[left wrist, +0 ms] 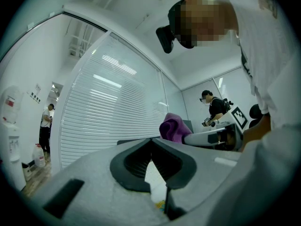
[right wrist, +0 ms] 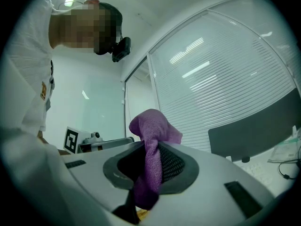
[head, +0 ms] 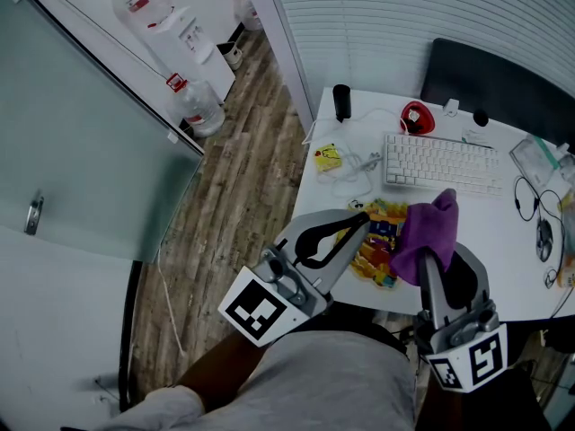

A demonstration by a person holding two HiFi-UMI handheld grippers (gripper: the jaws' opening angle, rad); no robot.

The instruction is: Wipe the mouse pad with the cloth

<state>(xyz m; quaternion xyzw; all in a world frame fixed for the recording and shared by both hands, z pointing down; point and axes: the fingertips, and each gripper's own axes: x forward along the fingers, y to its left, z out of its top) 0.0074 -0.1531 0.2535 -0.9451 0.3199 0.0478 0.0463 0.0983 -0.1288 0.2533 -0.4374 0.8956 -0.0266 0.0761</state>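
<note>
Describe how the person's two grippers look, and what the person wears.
The left gripper and the right gripper look alike: light grey plastic bodies, each with two long jaws lined with black ribbed pads. Each carries a white cube with black square markers at its rear end. The person wears a light grey shirt.

Keyboard (head: pixel 442 162) flanks the mouse pad (head: pixel 375 257); desk (head: pixel 512 250) rightward open.
</note>
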